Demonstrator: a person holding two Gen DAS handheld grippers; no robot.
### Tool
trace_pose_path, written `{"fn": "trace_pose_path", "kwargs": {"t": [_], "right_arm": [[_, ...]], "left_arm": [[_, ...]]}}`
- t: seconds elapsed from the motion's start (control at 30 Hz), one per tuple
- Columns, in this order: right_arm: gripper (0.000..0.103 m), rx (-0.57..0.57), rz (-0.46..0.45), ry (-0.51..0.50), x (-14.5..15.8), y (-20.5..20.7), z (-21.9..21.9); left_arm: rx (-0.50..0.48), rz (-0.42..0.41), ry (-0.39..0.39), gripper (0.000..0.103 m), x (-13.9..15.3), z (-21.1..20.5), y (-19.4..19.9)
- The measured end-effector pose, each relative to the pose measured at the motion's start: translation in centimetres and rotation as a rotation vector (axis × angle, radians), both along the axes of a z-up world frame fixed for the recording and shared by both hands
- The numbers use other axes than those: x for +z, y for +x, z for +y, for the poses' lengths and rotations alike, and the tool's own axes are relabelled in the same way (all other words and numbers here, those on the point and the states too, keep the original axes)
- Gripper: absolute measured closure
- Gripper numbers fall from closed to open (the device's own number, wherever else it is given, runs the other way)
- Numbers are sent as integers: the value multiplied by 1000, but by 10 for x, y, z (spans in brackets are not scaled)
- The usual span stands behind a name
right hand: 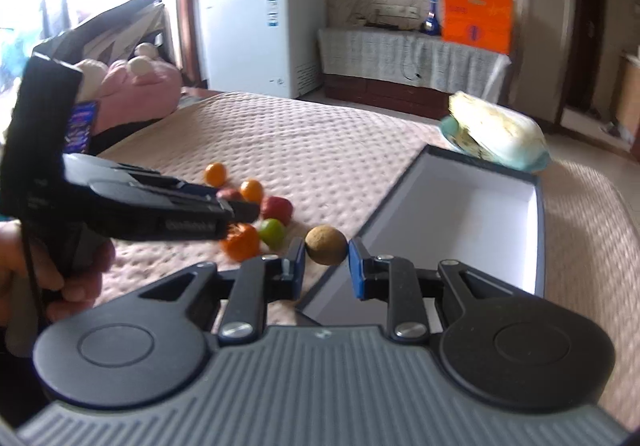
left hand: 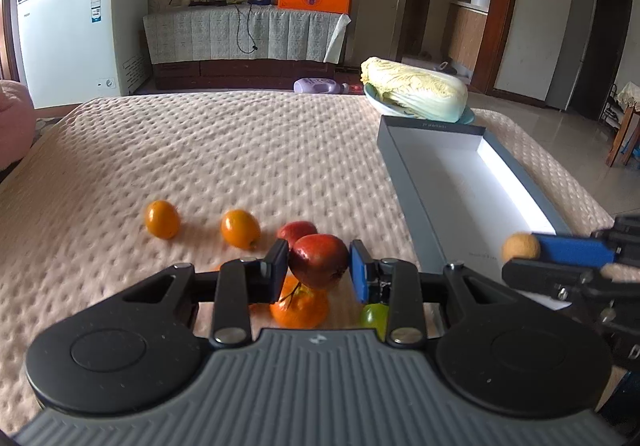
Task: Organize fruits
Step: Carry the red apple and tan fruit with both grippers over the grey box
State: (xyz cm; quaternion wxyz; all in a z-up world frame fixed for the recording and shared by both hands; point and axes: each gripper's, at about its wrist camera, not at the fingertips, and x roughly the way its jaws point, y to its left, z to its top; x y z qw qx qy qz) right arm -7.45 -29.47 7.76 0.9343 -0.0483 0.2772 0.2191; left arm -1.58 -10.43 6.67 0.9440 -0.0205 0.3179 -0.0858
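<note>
My left gripper (left hand: pixel 319 266) is shut on a dark red fruit (left hand: pixel 318 260), held above the quilted bed. Below it lie an orange mandarin (left hand: pixel 299 308), a green fruit (left hand: pixel 374 317), another red fruit (left hand: pixel 295 230) and two small orange fruits (left hand: pixel 162 219) (left hand: pixel 240 229). My right gripper (right hand: pixel 326 260) is shut on a small round brown fruit (right hand: pixel 326 246), near the corner of the open grey box (right hand: pixel 538 206) with a white inside. In the left wrist view the right gripper (left hand: pixel 532 252) with the brown fruit (left hand: pixel 521 246) hangs over the box's (left hand: pixel 416 198) near end.
A plate with a napa cabbage (left hand: pixel 416 88) stands beyond the box's far end. A pink plush toy (right hand: pixel 140 84) lies at the bed's left edge. A hand (right hand: pixel 60 270) holds the left gripper's handle. A white freezer (left hand: pixel 76 30) and a covered cabinet stand beyond the bed.
</note>
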Motion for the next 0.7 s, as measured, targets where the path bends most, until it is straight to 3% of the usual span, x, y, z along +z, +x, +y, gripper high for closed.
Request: {"fn": "trace_pose_path", "kwargs": {"t": [0.17, 0.7], "right_arm": [[77, -38, 15, 4, -4, 3, -13], [77, -109, 32, 18, -6, 4, -34]], "left_arm": [[-21, -16, 24, 65, 0, -14, 10], [-118, -54, -9, 65, 3, -68, 26]]}}
